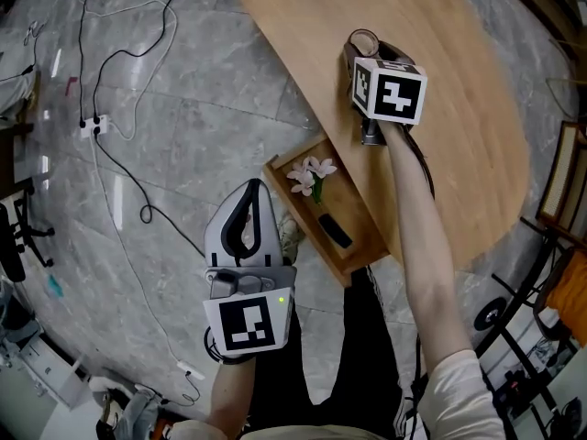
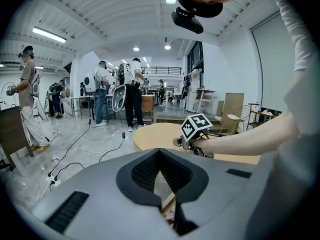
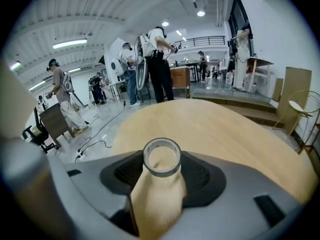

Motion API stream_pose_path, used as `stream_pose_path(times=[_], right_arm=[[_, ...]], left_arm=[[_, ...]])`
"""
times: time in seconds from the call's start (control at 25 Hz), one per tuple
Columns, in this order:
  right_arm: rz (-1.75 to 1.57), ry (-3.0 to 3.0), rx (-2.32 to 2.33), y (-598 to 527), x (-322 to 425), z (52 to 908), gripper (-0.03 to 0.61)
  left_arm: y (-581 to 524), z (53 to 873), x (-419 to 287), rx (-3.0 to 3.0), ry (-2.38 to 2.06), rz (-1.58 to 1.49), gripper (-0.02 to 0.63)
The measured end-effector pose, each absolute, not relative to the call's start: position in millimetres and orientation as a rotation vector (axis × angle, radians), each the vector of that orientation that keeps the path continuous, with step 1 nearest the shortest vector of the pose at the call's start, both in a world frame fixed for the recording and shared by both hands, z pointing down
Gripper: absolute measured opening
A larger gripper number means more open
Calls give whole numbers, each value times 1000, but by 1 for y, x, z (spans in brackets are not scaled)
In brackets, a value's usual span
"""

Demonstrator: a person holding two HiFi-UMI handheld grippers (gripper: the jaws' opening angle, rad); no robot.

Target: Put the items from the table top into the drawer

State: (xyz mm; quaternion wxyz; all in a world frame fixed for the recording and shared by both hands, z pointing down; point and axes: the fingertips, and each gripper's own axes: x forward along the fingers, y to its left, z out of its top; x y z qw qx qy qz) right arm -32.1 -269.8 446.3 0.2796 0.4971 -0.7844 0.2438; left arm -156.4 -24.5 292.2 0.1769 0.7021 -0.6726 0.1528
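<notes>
A grey ring [image 3: 161, 157] stands on the round wooden table [image 1: 459, 117], seen small in the head view as the ring [image 1: 364, 40]. My right gripper [image 1: 367, 53] reaches over the table, and in the right gripper view the right gripper [image 3: 161, 171] has a pad touching each side of the ring. The open wooden drawer [image 1: 359, 246] below the table edge holds a white artificial flower [image 1: 310, 174] and a black bar-shaped object [image 1: 335, 231]. My left gripper [image 1: 253, 189] hovers over the floor just left of the drawer, tips together and nothing between them; the left gripper [image 2: 160, 169] shows the same there.
Black cables and a white power strip [image 1: 94, 125] lie on the grey stone floor to the left. A wooden chair [image 1: 564, 181] stands at the table's right edge. Several people [image 2: 131, 91] stand far off in the hall.
</notes>
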Motion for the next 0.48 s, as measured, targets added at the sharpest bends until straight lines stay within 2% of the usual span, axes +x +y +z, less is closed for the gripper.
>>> stream_pose_path(times=[0.48], right_arm=[[422, -2317, 1576, -140, 7, 294, 242]], left_arm=[[-22, 266, -112, 2083, -1859, 396, 6]])
